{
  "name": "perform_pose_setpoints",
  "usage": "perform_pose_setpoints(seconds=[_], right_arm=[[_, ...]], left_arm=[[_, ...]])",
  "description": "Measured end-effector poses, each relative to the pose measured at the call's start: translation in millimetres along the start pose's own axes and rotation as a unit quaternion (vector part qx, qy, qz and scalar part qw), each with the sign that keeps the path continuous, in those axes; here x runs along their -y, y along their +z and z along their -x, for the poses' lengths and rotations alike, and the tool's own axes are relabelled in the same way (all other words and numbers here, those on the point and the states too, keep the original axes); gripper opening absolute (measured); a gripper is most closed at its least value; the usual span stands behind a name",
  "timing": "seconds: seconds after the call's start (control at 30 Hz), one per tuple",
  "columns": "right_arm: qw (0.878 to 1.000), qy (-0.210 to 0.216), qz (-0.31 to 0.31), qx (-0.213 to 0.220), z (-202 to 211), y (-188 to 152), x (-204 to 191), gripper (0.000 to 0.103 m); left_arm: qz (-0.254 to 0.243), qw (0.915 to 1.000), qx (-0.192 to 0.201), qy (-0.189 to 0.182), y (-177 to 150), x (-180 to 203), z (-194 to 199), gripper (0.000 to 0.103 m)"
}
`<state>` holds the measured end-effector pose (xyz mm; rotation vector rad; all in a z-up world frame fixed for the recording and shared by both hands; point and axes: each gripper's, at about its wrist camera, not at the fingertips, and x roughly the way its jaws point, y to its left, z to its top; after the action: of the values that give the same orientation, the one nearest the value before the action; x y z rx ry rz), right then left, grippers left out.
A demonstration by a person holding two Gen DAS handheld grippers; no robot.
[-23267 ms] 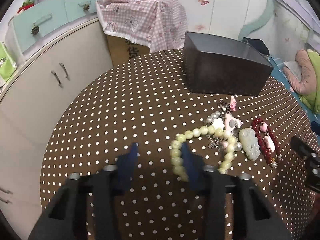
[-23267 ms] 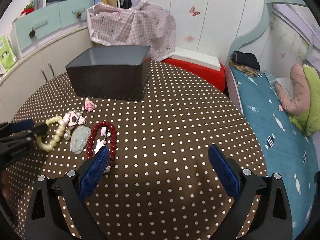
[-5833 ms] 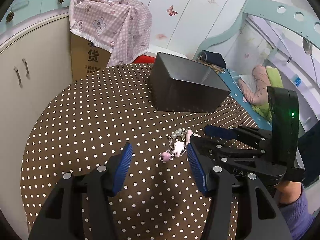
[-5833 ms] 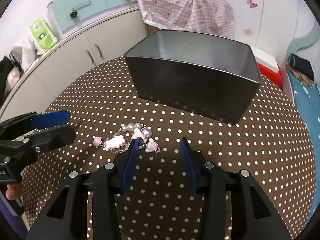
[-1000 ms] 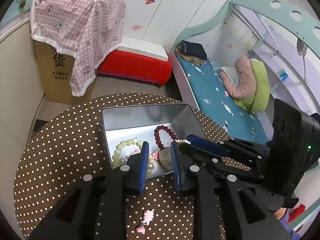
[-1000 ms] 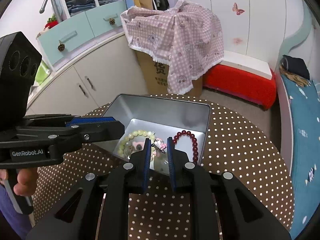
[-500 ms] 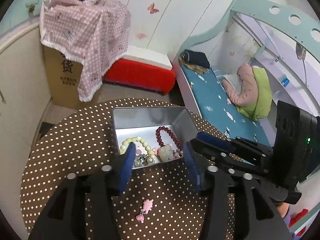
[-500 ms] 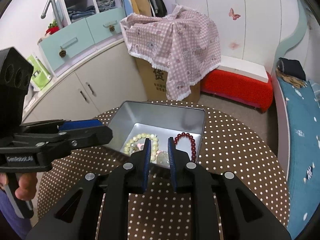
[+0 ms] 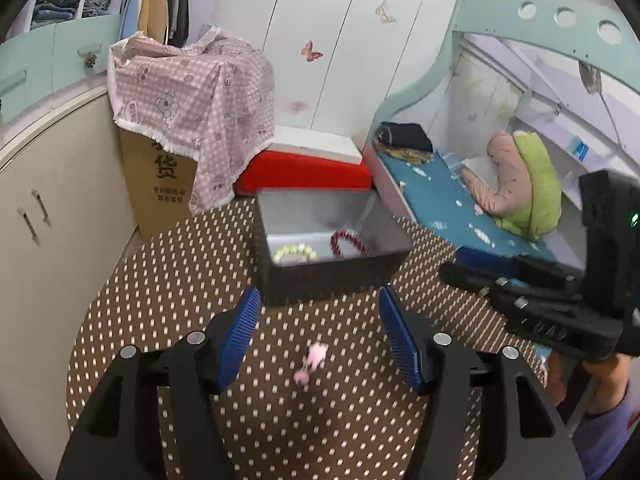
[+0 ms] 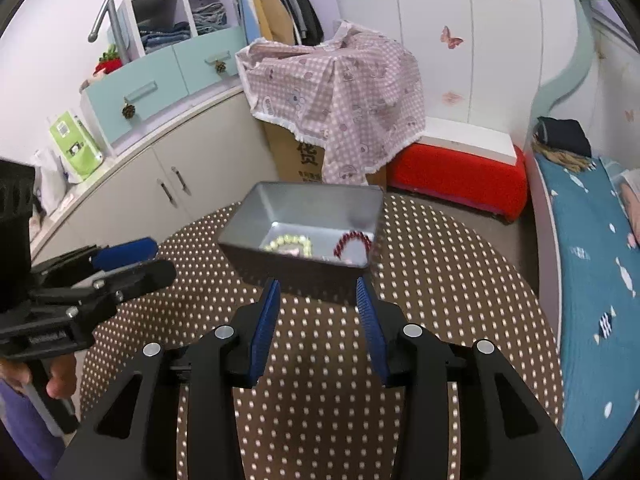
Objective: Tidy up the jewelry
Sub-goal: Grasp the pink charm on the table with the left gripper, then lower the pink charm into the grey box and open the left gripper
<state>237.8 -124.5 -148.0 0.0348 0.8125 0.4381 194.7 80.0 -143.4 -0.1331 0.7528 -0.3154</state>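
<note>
Jewelry lies mostly inside the grey metal box [image 9: 320, 236], which stands at the far side of your dotted round table [image 9: 168, 280]. A pale green bead bracelet [image 9: 295, 253] rests on the box floor at the left and a dark red bead bracelet [image 9: 349, 241] at the right, apart from each other; the near wall hides whatever lies closer to you in the box. One piece is not in it: a small pink charm [image 9: 310, 362], blurred in the left wrist view, lies on the cloth near you, in front of the box.

Your left gripper [image 9: 318, 328] hangs above the table with its jaws opening and already wide; the pink charm sits below and between the blue pads [image 9: 240, 332], untouched. This placement probably lines you up for the last loose piece. Your right gripper [image 10: 318, 320] faces the box's near wall, its jaws opening at a moderate gap with nothing between them. In the right wrist view your left gripper appears at the left, well clear of the box, so the two tools do not cross.

The beads look smooth and round; the pink charm's shape cannot be told through the blur.
</note>
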Motion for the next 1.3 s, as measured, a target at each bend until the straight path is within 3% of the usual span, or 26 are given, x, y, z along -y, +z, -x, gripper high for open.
perform_pose_setpoints(seconds=[0.23,0.53,0.7,0.73,0.83,0.9,0.93,1.1,1.3], right_arm=[[1.0,-0.005,-0.017,-0.015,-1.0,-26.1,10.3,0.045],[0.999,-0.008,-0.033,-0.021,-10.1,-28.6,27.6,0.045],[0.999,-0.007,-0.035,-0.02,-17.3,-19.6,32.6,0.045],[0.999,-0.006,-0.035,-0.02,-18.6,-18.5,33.0,0.045],[0.999,-0.003,-0.035,-0.017,-22.2,-12.2,33.4,0.045],[0.999,-0.003,-0.035,-0.013,-24.3,-7.7,33.2,0.045],[0.999,-0.002,-0.034,-0.011,-25.4,-5.2,32.9,0.045],[0.999,-0.007,-0.04,-0.002,-29.8,9.5,32.4,0.045],[0.998,-0.025,-0.049,-0.008,-49.0,38.6,33.0,0.045]], left_arm=[[-0.013,0.9991,-0.04,0.005,-32.4,3.7,-22.8,0.06],[-0.019,0.9961,-0.082,0.024,-42.6,4.4,-57.3,0.057],[-0.03,0.9945,-0.093,0.037,-41.4,4.2,-69.2,0.043],[-0.036,0.9934,-0.099,0.046,-41.9,3.8,-72.4,0.035],[-0.049,0.992,-0.098,0.062,-41.3,4.6,-75.7,0.027],[-0.056,0.9903,-0.099,0.08,-39.3,2.2,-77.7,0.013],[-0.059,0.9897,-0.099,0.085,-38.4,0.5,-78.5,0.011],[-0.046,0.9906,-0.089,0.093,-33.4,-14.7,-71.3,0.011],[-0.018,0.9931,-0.047,0.106,-10.0,-36.4,-34.5,0.011]])
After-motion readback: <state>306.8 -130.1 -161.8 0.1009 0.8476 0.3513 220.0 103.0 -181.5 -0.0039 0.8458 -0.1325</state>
